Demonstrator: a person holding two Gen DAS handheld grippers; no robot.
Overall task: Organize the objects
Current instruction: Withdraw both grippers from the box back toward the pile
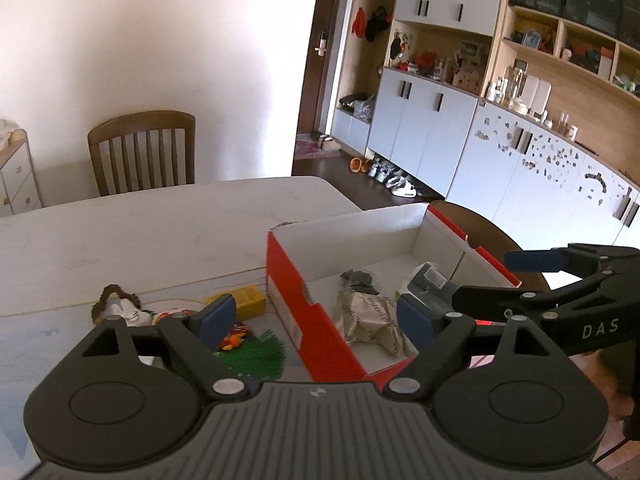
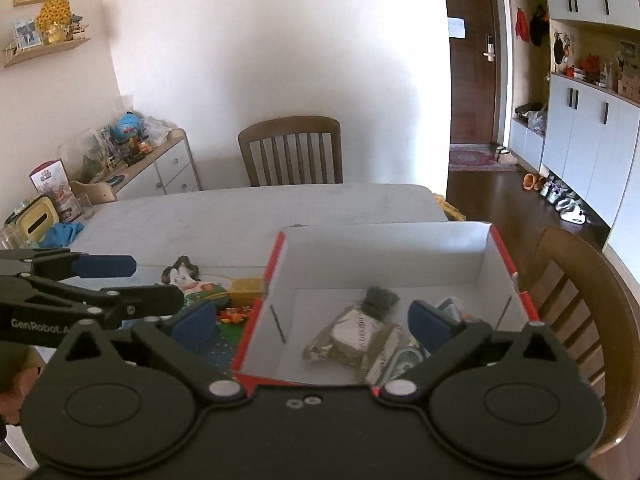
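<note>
Left gripper (image 1: 312,322) with jaws wide apart, nothing held. Right gripper (image 2: 312,322) the same, jaws spread and bare.

Just past the left jaws, a red box (image 1: 296,300) with white insides, open on the counter (image 1: 140,232). Inside the box, between the right jaws: a crinkled silver packet (image 2: 352,340) and a dark fuzzy lump (image 2: 380,298). By the right-hand blue pad, a grey packet (image 1: 430,280).

Beside the left-hand pad, outside the box: green tassel (image 1: 260,354), yellow box (image 1: 244,300), small doll (image 1: 116,306).

Far beyond, a wooden chair (image 2: 292,152) against the wall.
</note>
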